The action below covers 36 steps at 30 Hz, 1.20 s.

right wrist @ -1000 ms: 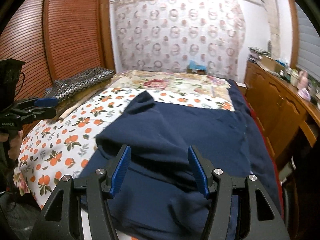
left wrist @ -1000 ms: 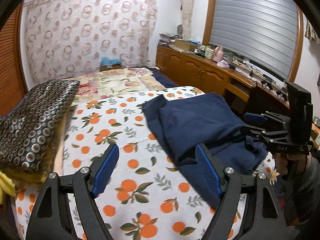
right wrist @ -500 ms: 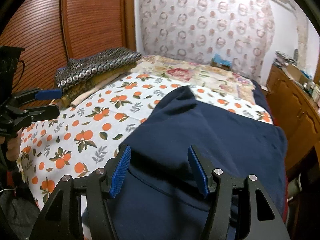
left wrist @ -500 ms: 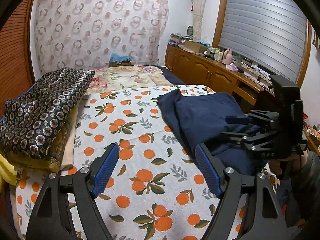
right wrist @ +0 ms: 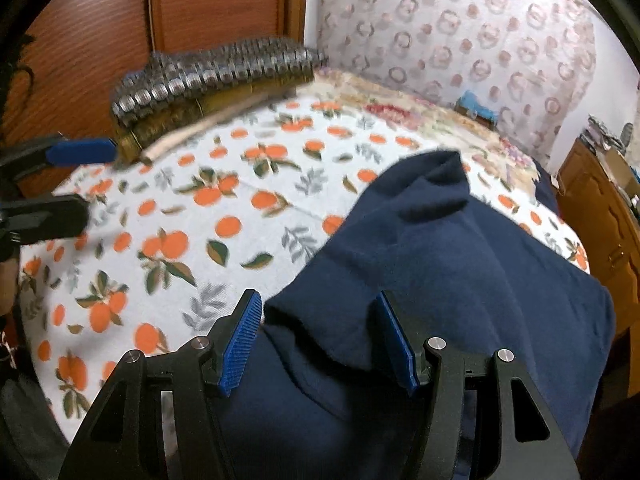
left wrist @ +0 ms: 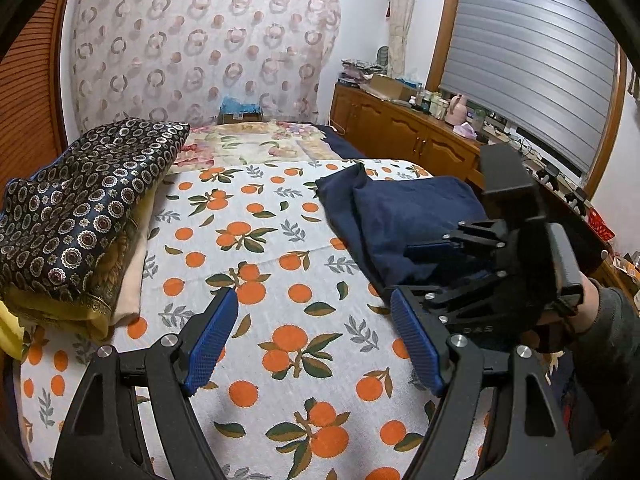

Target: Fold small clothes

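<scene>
Currently both grippers are spread and empty: right gripper point(right wrist: 318, 338) straddles the navy garment point(right wrist: 460, 264) edge for pickup; left gripper point(left wrist: 314, 338) hovers above the bedsheet point(left wrist: 256, 264).

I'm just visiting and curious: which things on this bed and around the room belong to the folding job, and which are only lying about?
Part of the job:
navy garment
left gripper, open, over the orange-print sheet
right gripper, open, over the garment

Just lying about:
patterned cushion stack
wooden sideboard with its clutter
pink jug
blue box

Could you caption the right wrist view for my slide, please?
Open right gripper poised over the navy garment on the orange-print sheet.
</scene>
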Tool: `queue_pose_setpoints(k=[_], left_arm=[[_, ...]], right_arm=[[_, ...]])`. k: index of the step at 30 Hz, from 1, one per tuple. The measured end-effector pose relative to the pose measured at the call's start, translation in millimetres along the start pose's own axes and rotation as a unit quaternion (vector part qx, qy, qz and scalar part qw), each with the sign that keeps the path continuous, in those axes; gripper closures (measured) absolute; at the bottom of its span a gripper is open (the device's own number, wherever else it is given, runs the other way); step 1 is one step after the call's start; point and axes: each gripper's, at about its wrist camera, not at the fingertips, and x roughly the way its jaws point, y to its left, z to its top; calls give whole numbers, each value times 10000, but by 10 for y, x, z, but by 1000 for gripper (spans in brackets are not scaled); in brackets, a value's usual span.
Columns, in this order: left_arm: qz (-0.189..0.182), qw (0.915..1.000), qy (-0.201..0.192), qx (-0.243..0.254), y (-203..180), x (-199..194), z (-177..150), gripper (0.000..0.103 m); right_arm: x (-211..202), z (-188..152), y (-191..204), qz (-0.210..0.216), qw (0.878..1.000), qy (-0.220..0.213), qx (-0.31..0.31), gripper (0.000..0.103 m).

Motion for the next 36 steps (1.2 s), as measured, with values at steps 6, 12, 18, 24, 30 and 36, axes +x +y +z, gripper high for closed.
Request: queue_pose_setpoints(k=[6,12,18,24,30,36], left_arm=[[-35,10000,12,5,-20,2,-10,24],[-75,10000,44,10,-50,35,-28,23],[-136,9999,75,54,-125,67,-56,24],[-179,9998,88,95,-177,81,-75,23],[-193,9997,109,101,-205,108,-90,23],[-214,9996,177,100,-219,175,-118,23]], right_arm=[[-9,9,-52,203,9998,-47,23,80],[-427,21,-330,239,9965,-710,379,90],[-689,92,-797,-296,9924,-1006,649,90],[-646,181,-1403,-938,9854,-819,1161,90],[-540,182,-1730,-1286,9761,-584,1649,91],[-432,186,-1642,-1619,9697,-459,1770,83]])
